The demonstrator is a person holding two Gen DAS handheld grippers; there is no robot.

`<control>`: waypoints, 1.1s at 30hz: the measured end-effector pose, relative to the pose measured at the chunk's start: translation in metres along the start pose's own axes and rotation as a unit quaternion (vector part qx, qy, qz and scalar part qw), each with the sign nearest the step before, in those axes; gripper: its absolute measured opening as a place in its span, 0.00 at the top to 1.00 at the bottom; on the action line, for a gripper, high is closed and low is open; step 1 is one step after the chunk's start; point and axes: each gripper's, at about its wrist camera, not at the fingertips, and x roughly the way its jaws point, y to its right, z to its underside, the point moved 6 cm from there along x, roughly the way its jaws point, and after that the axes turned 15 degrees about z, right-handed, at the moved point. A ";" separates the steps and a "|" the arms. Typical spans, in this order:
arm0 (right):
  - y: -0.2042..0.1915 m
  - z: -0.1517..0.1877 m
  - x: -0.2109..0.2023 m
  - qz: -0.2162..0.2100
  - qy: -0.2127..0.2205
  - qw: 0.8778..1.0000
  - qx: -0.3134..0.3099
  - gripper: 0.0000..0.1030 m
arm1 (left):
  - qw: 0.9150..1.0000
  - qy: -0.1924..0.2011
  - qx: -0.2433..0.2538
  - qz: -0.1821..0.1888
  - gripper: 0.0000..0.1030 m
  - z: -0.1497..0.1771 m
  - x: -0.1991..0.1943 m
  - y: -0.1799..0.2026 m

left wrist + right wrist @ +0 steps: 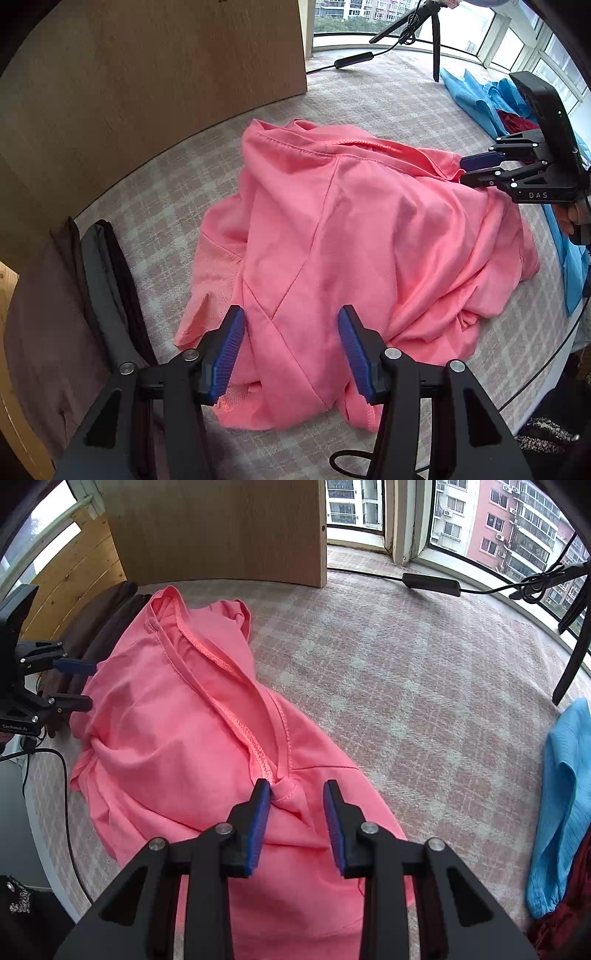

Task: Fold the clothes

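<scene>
Pink shirt (332, 229) crumpled on carpet, under both my grippers. Left gripper (291, 350) agape over hem; right gripper (297, 819) parted, straddling collar fold at 12 o'clock.

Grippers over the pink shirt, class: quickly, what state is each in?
Left gripper: open, holding nothing.
Right gripper: open around a fold of the pink shirt, not clamped.

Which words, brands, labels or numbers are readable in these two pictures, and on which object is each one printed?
"DAS": white letters on the black body of the right claw, seen from the left wrist camera.
"CenRobot.AI": small white print on the black body of the left claw, seen from the right wrist camera; slightly blurred, so the spelling is uncertain.
The crumpled pink fabric shirt shows no readable label or print.
</scene>
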 end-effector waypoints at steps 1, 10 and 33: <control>0.001 0.001 0.004 0.005 -0.008 1.000 0.000 0.90 | 1.000 0.003 -0.002 0.001 0.51 0.001 0.000 -0.001; 0.069 -0.051 -0.052 -0.027 0.086 0.987 0.131 0.96 | 0.998 0.050 0.045 -0.011 0.51 -0.029 -0.012 0.018; 0.060 0.022 0.004 0.003 0.014 0.995 0.097 0.57 | 0.999 -0.011 0.051 0.007 0.97 -0.032 0.030 0.020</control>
